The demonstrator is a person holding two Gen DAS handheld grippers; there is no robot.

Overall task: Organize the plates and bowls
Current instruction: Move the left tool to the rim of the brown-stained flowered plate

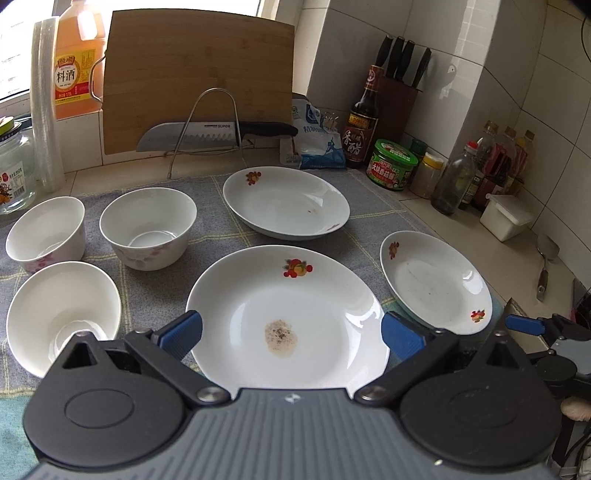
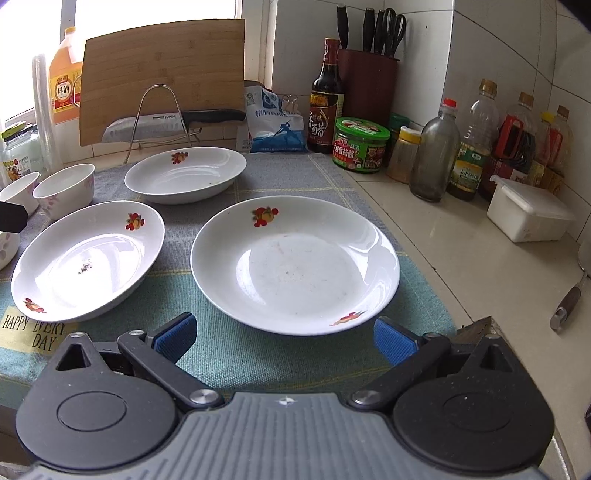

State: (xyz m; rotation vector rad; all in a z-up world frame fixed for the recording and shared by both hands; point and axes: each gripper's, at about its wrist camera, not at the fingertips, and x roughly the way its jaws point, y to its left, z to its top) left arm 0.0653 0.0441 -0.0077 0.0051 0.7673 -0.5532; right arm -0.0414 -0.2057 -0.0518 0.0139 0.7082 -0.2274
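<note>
tiled counter (image 2: pixel 443 236) carries a grey cloth (image 1: pixel 207 221) with three plates (image 1: pixel 288 310) and three bowls (image 1: pixel 147 225) set apart on it. left tongs (image 1: pixel 291 332) hang spread above the stained plate; right tongs (image 2: pixel 284 338) gape just before another plate (image 2: pixel 295 262).

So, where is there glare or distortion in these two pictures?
Left wrist view: the window is blown out white, and the centre plate shows bright reflections. Right wrist view: the window is overexposed too, and the fisheye bends the tiled wall.
</note>
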